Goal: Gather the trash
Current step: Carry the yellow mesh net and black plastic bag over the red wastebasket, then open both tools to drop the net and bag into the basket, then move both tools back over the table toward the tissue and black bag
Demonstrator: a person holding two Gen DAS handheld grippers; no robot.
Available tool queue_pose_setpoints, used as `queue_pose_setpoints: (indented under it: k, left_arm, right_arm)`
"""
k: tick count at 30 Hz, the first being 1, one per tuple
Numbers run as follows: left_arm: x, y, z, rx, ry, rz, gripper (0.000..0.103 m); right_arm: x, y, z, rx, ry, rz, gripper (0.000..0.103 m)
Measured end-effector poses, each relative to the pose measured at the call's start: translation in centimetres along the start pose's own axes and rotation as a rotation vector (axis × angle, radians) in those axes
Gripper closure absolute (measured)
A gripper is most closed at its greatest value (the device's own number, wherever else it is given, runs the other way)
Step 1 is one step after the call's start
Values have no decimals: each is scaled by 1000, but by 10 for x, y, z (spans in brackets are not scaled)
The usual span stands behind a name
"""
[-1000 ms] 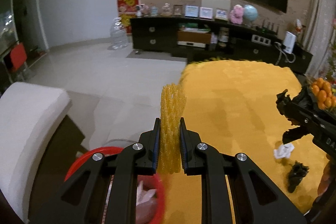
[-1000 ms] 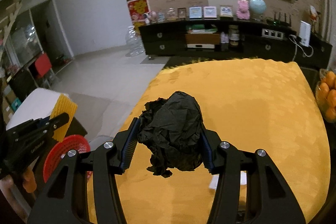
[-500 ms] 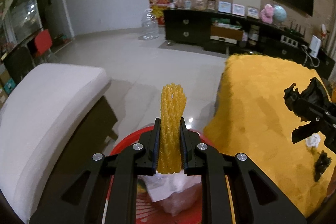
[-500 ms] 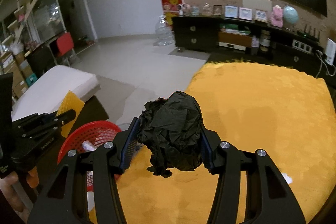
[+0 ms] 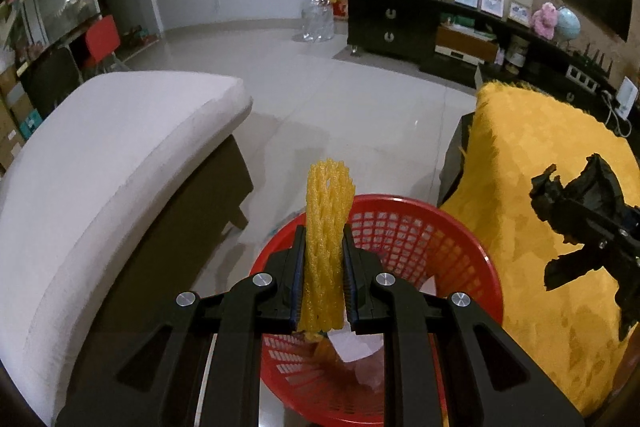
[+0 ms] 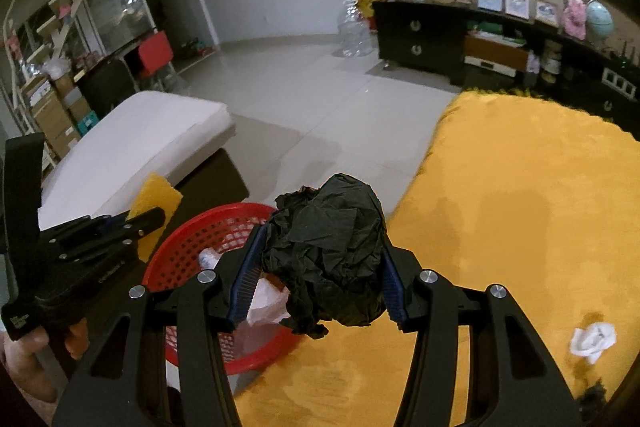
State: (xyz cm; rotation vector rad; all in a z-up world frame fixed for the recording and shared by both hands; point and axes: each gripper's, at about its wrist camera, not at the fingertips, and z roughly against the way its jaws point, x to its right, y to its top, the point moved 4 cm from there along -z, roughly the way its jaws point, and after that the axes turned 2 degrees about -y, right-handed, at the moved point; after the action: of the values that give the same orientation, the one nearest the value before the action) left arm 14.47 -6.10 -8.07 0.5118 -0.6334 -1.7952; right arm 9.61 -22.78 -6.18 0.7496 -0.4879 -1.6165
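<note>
1. Yellow foam netting, upright, is clamped between the pads of the left gripper; it stands above the near rim of the red basket, at 6 o'clock in the left wrist view.
2. Crumpled black plastic fills the right gripper, whose jaws are pressed against both its sides; at 3 o'clock in the left wrist view this load hangs over the yellow-covered surface.
3. Red basket, on the floor between the white cushioned seat and the surface, holds pale paper and wrapper scraps.
4. White crumpled scrap lies on the surface at 4 o'clock in the right wrist view, well apart from the basket.
5. Person's hand grips the left gripper's handle at 8 o'clock in the right wrist view.
</note>
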Motion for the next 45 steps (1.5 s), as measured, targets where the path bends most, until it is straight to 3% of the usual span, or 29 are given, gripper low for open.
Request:
queue_pose_setpoints:
  k: [21, 29, 36, 45]
  left_arm:
    - [-28, -21, -35, -149, 18, 52, 87]
    - [-24, -21, -34, -155, -38, 66, 64]
    - [-19, -14, -21, -101, -69, 63, 32]
    - [-25, -5, -8, -38, -61, 99, 27]
  right_arm:
    - [-33, -11, -42, -114, 83, 1, 50]
    - [-34, -10, -40, -115, 99, -21, 33]
    - [-19, -4, -26, -84, 84, -72, 33]
    - [1, 3, -10, -34, 28, -82, 32]
